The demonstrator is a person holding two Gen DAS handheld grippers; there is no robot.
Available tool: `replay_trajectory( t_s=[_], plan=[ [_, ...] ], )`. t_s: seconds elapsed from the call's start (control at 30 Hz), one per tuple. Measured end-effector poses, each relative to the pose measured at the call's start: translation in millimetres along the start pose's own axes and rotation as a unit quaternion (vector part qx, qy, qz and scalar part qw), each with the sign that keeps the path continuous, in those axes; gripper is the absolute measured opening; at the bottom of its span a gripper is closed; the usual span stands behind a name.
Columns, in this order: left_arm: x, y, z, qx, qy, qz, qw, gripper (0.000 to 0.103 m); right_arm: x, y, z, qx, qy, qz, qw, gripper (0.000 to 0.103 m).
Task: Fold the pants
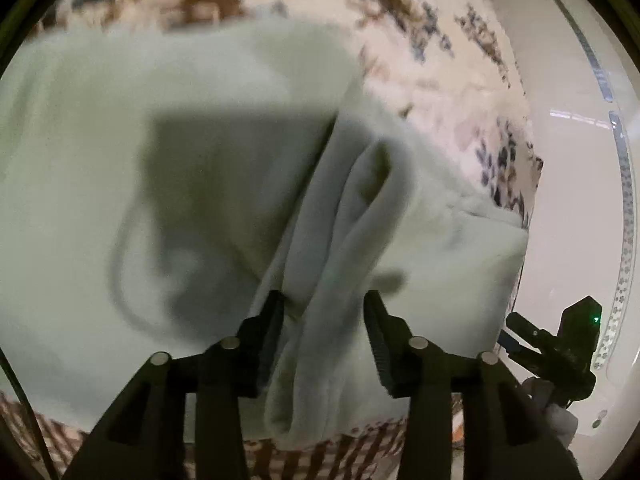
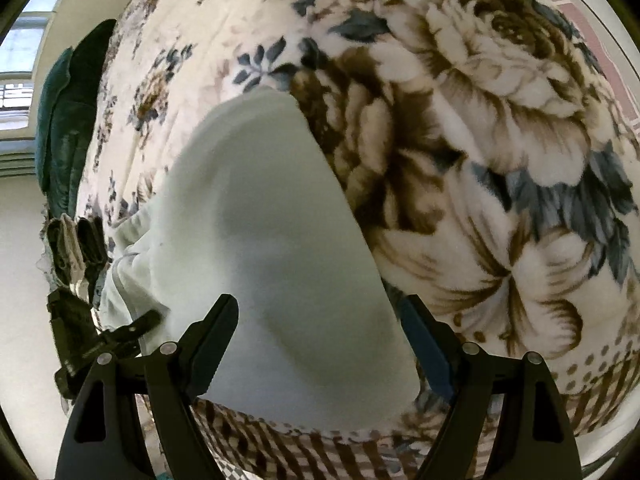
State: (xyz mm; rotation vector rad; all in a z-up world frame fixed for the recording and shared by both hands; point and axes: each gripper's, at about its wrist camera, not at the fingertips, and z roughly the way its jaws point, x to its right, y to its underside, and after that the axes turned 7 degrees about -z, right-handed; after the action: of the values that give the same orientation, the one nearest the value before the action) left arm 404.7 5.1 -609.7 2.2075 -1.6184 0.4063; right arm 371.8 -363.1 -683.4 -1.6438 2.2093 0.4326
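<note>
On the floral bed, pale pants lie folded near its front edge; left hand-held gripper straddles loose layers unclamped, right hand-held gripper gapes, so layers could slip unfolded

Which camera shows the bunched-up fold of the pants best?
The left wrist view: the fold stands right between that hand-held gripper's fingers, layers showing. The right wrist view shows mostly a smooth, flat part of the pants on the flowered blanket, with only a crumpled bit at the far left.
</note>
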Motion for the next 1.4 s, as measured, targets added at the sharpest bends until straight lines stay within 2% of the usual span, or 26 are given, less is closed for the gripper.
replay_trajectory(
  t_s=[0.03,0.07,0.13,0.17,0.27,0.3,0.33,0.37,0.4,0.43,0.5,0.6,0.7,0.83,0.93,0.97,1.03,1.07,1.1,1.23,1.33,1.4],
  plan=[
    [5,-3,-5,0.010,-0.001,0.004,0.9999,0.045,1,-1,-1,0.003,-0.003,0.002,1.000,0.086],
    [10,-6,-10,0.022,-0.003,0.009,0.9997,0.053,2,-1,-2,0.004,-0.007,0.002,1.000,0.086],
    [25,-18,-14,0.048,-0.008,0.023,0.9986,0.054,1,-4,-2,0.007,-0.006,0.002,1.000,0.086],
    [35,-27,-13,0.060,-0.022,0.034,0.9974,0.054,0,-5,-3,0.009,-0.005,0.001,1.000,0.086],
    [46,-46,-1,0.071,-0.038,0.068,0.9944,0.054,-7,-11,-4,0.012,-0.005,-0.012,1.000,0.086],
    [56,-50,9,0.068,-0.054,0.093,0.9919,0.052,-12,-13,-5,0.013,-0.002,-0.021,1.000,0.086],
    [61,-50,13,0.068,-0.062,0.111,0.9895,0.044,-15,-15,-5,0.013,0.003,-0.030,0.999,0.086],
    [68,-50,20,0.070,-0.077,0.135,0.9853,0.022,-18,-16,-5,0.013,0.008,-0.036,0.999,0.086],
    [70,-50,23,0.070,-0.094,0.149,0.9818,0.019,-21,-17,-5,0.012,0.016,-0.043,0.999,0.086],
    [70,-51,22,0.074,-0.093,0.150,0.9816,0.018,-23,-18,-5,0.012,0.019,-0.048,0.999,0.086],
    [61,-53,15,0.094,-0.104,0.138,0.9805,0.016,-24,-20,-4,0.013,0.021,-0.054,0.998,0.086],
    [44,-61,6,0.106,-0.092,0.097,0.9853,0.016,-23,-21,-3,0.015,0.020,-0.056,0.998,0.086],
    [40,-63,9,0.112,-0.092,0.084,0.9859,0.016,-22,-20,-3,0.017,0.016,-0.051,0.998,0.086],
    [33,-70,21,0.100,-0.087,0.061,0.9893,0.020,-21,-18,-2,0.016,0.013,-0.045,0.999,0.086],
    [25,-71,15,0.079,-0.053,0.027,0.9951,0.025,-19,-15,-4,0.014,0.013,-0.041,0.999,0.086],
    [24,-68,7,0.077,-0.036,0.017,0.9962,0.027,-16,-12,-6,0.013,0.010,-0.034,0.999,0.086],
    [24,-52,-11,0.082,-0.025,0.013,0.9962,0.038,-11,-6,-10,0.014,0.002,-0.025,1.000,0.086],
    [24,-42,-19,0.085,-0.023,0.014,0.9961,0.050,-8,-2,-12,0.013,0.001,-0.021,1.000,0.086],
    [23,-30,-23,0.080,-0.026,0.015,0.9964,0.058,-4,3,-13,0.009,-0.001,-0.015,1.000,0.086],
    [13,4,-12,0.041,-0.041,0.014,0.9982,0.058,14,25,-10,-0.011,-0.011,0.016,1.000,0.086],
    [-9,23,20,-0.014,-0.035,-0.027,0.9989,0.058,27,39,1,-0.032,-0.031,0.037,0.998,0.086],
    [-17,31,28,-0.012,-0.018,-0.045,0.9988,0.056,32,46,14,-0.044,-0.042,0.043,0.997,0.082]
  ],
)
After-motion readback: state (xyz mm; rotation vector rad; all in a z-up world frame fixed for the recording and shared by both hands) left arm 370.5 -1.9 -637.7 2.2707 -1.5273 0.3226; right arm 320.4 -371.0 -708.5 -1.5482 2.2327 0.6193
